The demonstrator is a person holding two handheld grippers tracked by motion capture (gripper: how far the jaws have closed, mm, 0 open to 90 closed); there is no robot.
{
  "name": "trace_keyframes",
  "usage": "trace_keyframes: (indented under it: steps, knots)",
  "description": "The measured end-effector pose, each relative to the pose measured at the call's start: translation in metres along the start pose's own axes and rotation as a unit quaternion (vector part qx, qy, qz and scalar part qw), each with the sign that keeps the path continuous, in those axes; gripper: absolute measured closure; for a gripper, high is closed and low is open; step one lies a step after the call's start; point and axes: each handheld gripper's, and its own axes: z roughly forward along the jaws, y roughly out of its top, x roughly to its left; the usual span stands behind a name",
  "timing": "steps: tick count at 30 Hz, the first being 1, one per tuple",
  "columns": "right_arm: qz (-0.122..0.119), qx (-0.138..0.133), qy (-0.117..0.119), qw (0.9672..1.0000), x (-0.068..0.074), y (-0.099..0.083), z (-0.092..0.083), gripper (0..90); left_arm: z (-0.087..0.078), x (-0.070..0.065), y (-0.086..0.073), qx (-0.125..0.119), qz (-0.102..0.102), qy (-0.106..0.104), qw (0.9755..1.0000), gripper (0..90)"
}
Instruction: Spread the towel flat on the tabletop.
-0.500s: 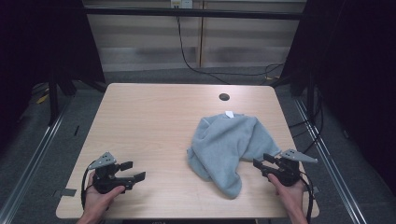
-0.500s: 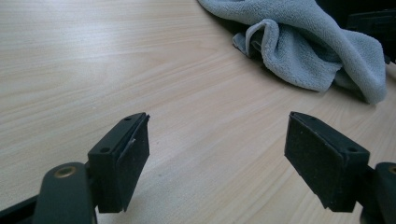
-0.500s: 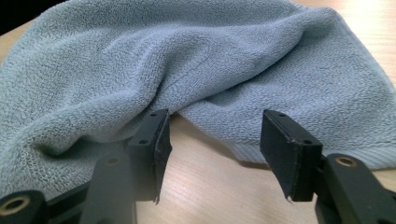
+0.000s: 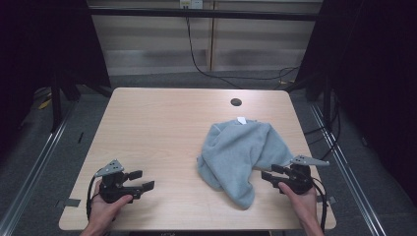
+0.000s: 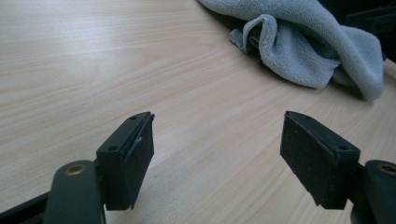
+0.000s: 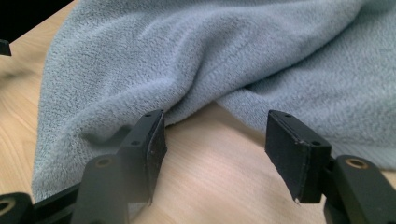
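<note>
right fingers (image 6: 285,149) apart, towel (image 6: 210,60) edge near

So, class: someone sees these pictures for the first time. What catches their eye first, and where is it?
A crumpled grey towel lies heaped on the right half of the wooden table. The right gripper sits open at its edge, holding nothing. The left gripper rests open on bare wood at the near left.

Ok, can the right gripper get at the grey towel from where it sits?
Probably yes. The right gripper sits with jaws open right at the edge of the grey towel, with bare table between the jaws and the fold just ahead; nothing blocks it.
</note>
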Motion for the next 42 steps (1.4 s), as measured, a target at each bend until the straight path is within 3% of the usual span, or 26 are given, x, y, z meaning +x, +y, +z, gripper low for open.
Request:
trace_keyframes:
  steps: [3,11,15,20,26,27,32,33,36,38,39,40,42]
  knots:
    - [-0.019,0.004,-0.002,0.9998,0.003,0.005,0.002,38.1,-0.001,-0.005,0.001,-0.001,0.012,-0.004,0.9999,25.7]
    - [-0.040,0.007,0.003,0.9992,0.003,0.027,0.014,34.4,0.001,-0.003,0.000,0.001,0.007,-0.001,1.0000,25.2]
    - [-0.053,0.020,-0.012,0.9983,-0.004,0.047,0.030,24.2,0.001,-0.002,0.000,0.002,0.007,0.003,1.0000,24.9]
    - [-0.051,0.026,0.002,0.9984,-0.013,0.067,0.053,20.1,-0.001,-0.003,0.000,-0.003,0.008,0.003,1.0000,24.5]
    - [-0.063,0.069,0.001,0.9956,-0.021,0.083,0.081,17.9,-0.003,-0.002,0.000,-0.008,0.007,0.001,0.9999,24.4]
    - [-0.065,0.076,-0.004,0.9949,-0.023,0.083,0.085,14.0,-0.003,-0.002,0.000,-0.009,0.009,0.000,0.9999,24.3]
    - [-0.061,0.108,-0.010,0.9923,-0.029,0.078,0.101,13.4,-0.005,-0.002,0.000,-0.013,0.011,0.002,0.9999,24.3]
    - [-0.058,0.124,-0.006,0.9905,-0.030,0.073,0.110,13.9,-0.006,-0.002,0.000,-0.013,0.012,0.003,0.9998,23.8]
    - [-0.061,0.127,-0.008,0.9900,-0.028,0.069,0.114,19.1,-0.006,-0.001,0.001,-0.015,0.012,0.006,0.9998,23.8]
    - [-0.079,0.141,-0.010,0.9869,-0.022,0.071,0.113,37.7,-0.007,-0.001,0.001,-0.016,0.010,0.006,0.9998,23.8]
    - [-0.080,0.141,-0.004,0.9868,-0.021,0.070,0.113,43.5,-0.007,-0.001,0.001,-0.016,0.010,0.006,0.9998,23.8]
    - [-0.080,0.141,-0.004,0.9868,-0.021,0.070,0.113,43.5,-0.007,-0.001,0.001,-0.016,0.010,0.007,0.9998,23.8]
    - [-0.080,0.143,0.004,0.9864,-0.015,0.069,0.113,58.1,-0.006,-0.001,0.001,-0.015,0.012,0.008,0.9998,23.8]
